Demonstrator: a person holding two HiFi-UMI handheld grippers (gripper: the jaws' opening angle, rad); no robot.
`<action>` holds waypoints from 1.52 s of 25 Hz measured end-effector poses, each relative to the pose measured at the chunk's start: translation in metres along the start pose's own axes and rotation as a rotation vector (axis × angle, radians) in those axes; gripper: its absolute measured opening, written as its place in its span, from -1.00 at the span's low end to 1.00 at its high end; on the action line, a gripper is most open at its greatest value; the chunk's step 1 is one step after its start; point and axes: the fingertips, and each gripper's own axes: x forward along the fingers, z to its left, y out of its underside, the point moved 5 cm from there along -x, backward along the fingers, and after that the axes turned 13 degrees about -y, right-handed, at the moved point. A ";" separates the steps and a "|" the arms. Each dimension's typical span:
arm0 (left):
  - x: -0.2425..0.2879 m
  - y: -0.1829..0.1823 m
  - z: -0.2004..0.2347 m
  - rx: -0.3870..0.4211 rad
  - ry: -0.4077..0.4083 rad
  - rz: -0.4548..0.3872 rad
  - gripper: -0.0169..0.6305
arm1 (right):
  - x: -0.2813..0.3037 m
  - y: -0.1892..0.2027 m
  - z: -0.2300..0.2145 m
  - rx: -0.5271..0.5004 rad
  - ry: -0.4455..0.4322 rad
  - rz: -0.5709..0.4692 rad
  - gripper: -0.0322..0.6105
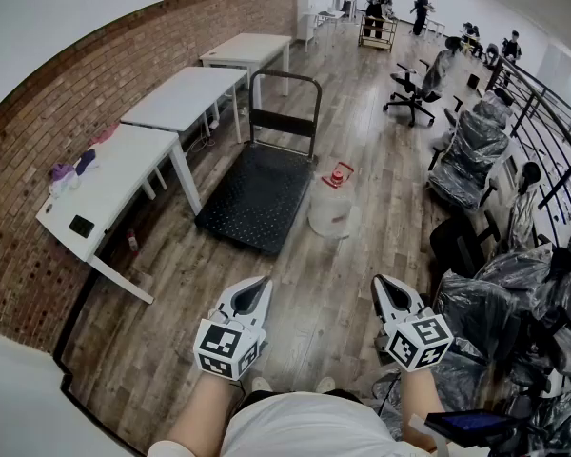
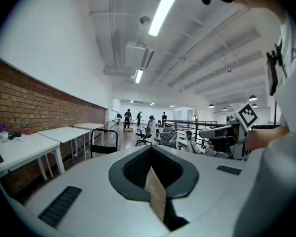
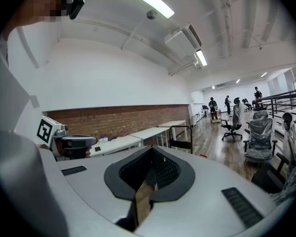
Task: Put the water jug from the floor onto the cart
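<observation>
Well ahead, between my left claw and right claw, both clenched empty: the water jug.
Cart edge lies just left of it; open floor between us.

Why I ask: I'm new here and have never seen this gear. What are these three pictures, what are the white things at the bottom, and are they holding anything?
There is no robot here. A person holds a claw in each hand. The head view comes from a camera on the person's head, looking down at the left claw and right claw. The other two pictures come from cameras riding on each claw, looking along its jaws. Both claws are shut and empty. On the floor ahead stands the clear water jug, beside the black cart. Neither is touched yet.
</observation>
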 end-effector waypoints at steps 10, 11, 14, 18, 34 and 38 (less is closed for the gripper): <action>0.014 0.007 -0.027 0.007 -0.001 0.025 -0.95 | -0.020 0.009 -0.026 0.022 0.004 -0.006 -0.89; 0.016 0.007 -0.033 0.008 -0.001 0.027 -0.95 | -0.024 0.010 -0.032 0.027 0.006 -0.007 -0.89; 0.026 0.008 -0.055 0.008 0.000 0.033 -0.95 | -0.040 0.014 -0.052 0.042 0.011 -0.011 -0.89; 0.035 0.011 -0.076 -0.017 -0.017 0.037 -0.95 | -0.059 0.022 -0.076 0.056 0.003 -0.006 -0.89; 0.088 0.021 -0.109 0.005 -0.011 0.084 -0.95 | -0.078 0.046 -0.150 0.167 0.069 0.000 -0.89; 0.110 0.019 -0.103 -0.001 0.006 0.082 -0.95 | -0.068 0.043 -0.163 0.166 0.090 0.007 -0.89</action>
